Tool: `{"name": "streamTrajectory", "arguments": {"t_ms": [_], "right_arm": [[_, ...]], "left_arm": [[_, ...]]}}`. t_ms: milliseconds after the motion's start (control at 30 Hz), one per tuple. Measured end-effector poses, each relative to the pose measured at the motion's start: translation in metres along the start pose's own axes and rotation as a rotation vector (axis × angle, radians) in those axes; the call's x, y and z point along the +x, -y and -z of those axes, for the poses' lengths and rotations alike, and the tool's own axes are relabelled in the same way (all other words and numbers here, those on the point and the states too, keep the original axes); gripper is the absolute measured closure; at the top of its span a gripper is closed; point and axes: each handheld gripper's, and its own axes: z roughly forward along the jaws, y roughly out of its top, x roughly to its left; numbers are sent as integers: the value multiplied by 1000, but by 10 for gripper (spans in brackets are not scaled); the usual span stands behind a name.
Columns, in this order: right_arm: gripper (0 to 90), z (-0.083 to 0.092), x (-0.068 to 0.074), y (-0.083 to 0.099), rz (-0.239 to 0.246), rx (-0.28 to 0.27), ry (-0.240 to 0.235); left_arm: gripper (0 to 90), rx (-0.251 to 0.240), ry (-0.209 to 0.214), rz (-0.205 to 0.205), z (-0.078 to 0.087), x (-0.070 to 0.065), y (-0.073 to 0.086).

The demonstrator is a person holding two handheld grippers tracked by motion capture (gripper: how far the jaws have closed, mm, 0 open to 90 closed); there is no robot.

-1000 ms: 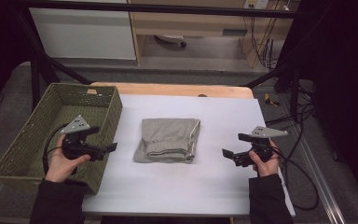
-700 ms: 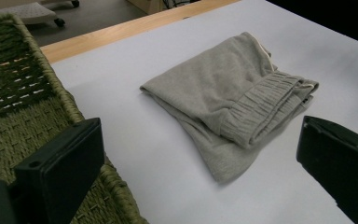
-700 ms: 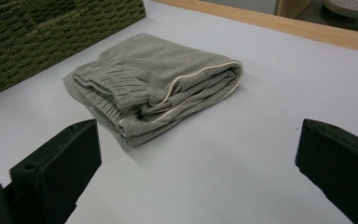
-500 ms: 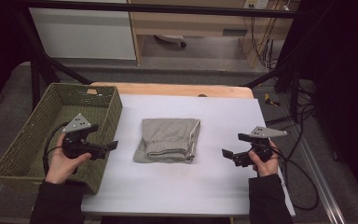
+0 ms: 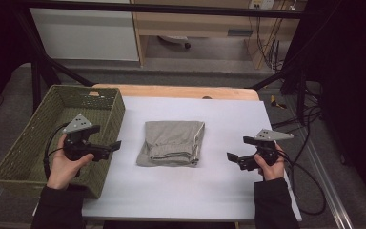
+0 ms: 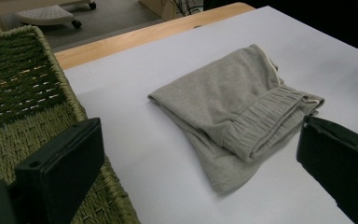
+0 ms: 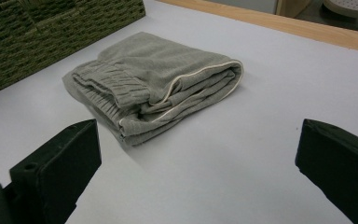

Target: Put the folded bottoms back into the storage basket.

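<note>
The left claw hangs released over the near right wall of the basket, jaws spread wide and aimed at the cloth. That stance looks like readiness: from the left gripper view the cloth lies framed between the two jaws, a straight reach ahead. The right claw is likewise released, holding nothing, above bare desk to the right of the cloth and pointed back at it. With one claw on each side, the pair seem set to take the cloth from both ends (a folded bundle sags if lifted from one). The cloth lies folded mid-desk, well apart from both claws. The basket sits just beside it on the left, a likely place for it.
</note>
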Motion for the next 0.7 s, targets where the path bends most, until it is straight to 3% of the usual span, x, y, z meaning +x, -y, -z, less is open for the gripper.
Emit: {"name": "streamTrajectory", "arguments": {"t_ms": [700], "right_arm": [[8, 0, 0, 0, 0, 2, 0]], "left_arm": [[6, 0, 34, -14, -13, -26, -6]]}}
